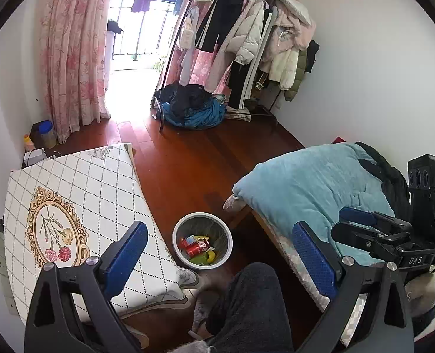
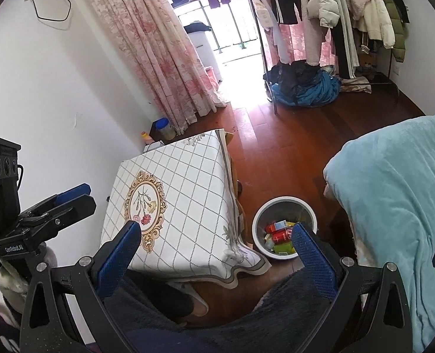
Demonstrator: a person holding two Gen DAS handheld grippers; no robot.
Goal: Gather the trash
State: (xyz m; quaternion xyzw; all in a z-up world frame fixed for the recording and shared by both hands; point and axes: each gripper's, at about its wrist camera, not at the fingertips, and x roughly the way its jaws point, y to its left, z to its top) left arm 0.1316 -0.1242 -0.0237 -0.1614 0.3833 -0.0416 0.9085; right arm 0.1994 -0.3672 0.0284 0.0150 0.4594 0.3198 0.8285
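Trash [image 1: 198, 247] shows fully only from left wrist.

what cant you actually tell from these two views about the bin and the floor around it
- Bin contents, right wrist view: the right gripper's blue fingers cover the near right part; labels too small to read.
- Bottom of the bin, left wrist view: buried under the red can and wrappers.
- Floor under the table, both views: hidden by the tablecloth.
- Floor nearest the person: blocked by their leg.

White bin [image 1: 202, 239] of trash stands on wooden floor [image 1: 188, 158]
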